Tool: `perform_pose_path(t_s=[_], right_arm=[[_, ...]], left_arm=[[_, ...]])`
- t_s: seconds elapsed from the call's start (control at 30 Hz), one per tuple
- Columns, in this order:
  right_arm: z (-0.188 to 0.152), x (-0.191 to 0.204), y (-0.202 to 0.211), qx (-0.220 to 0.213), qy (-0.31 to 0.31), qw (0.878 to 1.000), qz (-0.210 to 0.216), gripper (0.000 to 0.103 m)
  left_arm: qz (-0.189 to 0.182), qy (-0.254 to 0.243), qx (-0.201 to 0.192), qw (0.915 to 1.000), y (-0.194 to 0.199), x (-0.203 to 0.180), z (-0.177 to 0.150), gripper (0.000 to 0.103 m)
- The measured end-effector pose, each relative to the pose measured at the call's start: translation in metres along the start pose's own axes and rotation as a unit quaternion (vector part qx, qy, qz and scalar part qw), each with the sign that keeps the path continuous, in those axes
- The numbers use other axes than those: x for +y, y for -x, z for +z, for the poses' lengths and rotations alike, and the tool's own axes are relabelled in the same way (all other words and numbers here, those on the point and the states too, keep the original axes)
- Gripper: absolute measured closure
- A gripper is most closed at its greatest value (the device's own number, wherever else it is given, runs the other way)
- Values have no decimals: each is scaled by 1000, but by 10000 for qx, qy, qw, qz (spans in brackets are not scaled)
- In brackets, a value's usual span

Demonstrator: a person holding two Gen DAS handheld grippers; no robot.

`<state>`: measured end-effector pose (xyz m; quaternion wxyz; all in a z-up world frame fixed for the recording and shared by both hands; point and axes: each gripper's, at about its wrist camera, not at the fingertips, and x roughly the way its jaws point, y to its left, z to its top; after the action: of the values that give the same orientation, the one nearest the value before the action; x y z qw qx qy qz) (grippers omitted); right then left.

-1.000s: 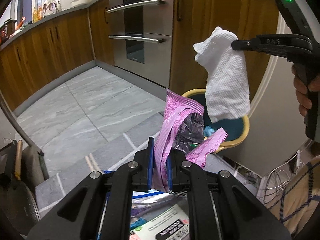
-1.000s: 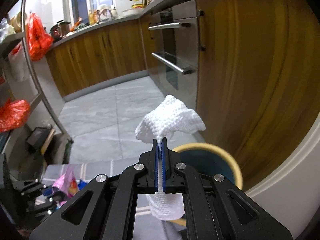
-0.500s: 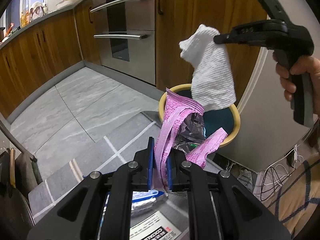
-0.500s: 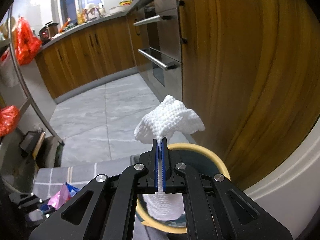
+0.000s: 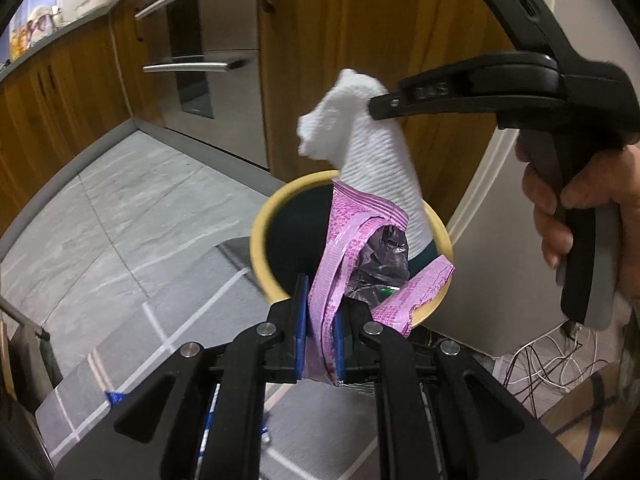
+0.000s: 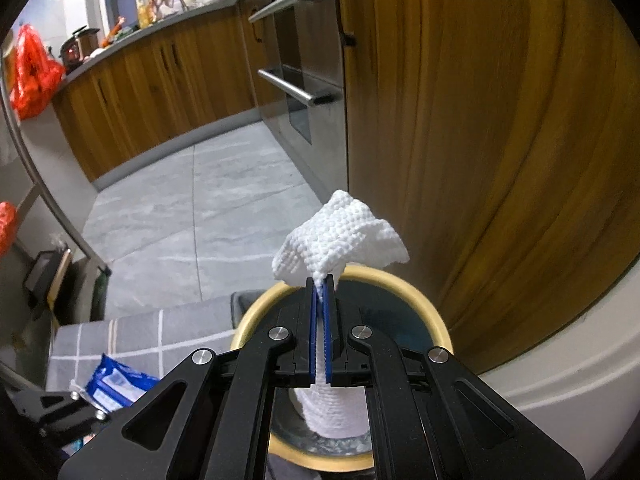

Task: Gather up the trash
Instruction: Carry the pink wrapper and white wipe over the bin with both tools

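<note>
My left gripper (image 5: 320,316) is shut on a pink foil wrapper (image 5: 352,248), which stands up over the near rim of a round bin (image 5: 264,264) with a yellow rim and a dark inside. My right gripper (image 6: 320,284) is shut on a white paper towel (image 6: 340,236); its lower end hangs into the bin (image 6: 416,296). In the left wrist view the right gripper (image 5: 376,106) reaches in from the right, held by a hand (image 5: 580,200), with the paper towel (image 5: 372,152) dangling above the bin's far side.
Wooden cabinets (image 6: 460,120) and a steel oven (image 5: 208,64) stand behind the bin. A white appliance (image 5: 492,248) with cables (image 5: 536,364) is to the right. A blue packet (image 6: 116,384) lies on the grey checked mat (image 6: 160,336). Red bags (image 6: 32,72) hang at left.
Both grippers have moved closer to the bin with their loads. The bin now fills more of both views, and the towel's lower end has come down inside its rim.
</note>
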<state>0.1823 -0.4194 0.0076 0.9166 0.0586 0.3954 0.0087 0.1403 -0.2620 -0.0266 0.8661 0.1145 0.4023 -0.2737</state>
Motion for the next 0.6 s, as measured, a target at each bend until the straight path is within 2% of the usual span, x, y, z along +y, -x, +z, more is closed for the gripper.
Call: perform_pose_path(t_s=[0.1, 0.23, 0.33, 0.6], right_arm=[[1, -5, -8, 89, -85, 9999, 34, 99], [-1, -12, -16, 182, -130, 9997, -20, 99], [1, -18, -25, 205, -80, 9996, -193, 99], [-4, -26, -42, 417, -224, 9985, -267, 99]], left_arm=[[35, -118, 155, 9998, -16, -6, 3, 92], [64, -26, 339, 9994, -36, -4, 3, 92], [130, 7, 444, 9989, -50, -3, 1, 92], [193, 185, 490, 9984, -78, 1, 2, 92]])
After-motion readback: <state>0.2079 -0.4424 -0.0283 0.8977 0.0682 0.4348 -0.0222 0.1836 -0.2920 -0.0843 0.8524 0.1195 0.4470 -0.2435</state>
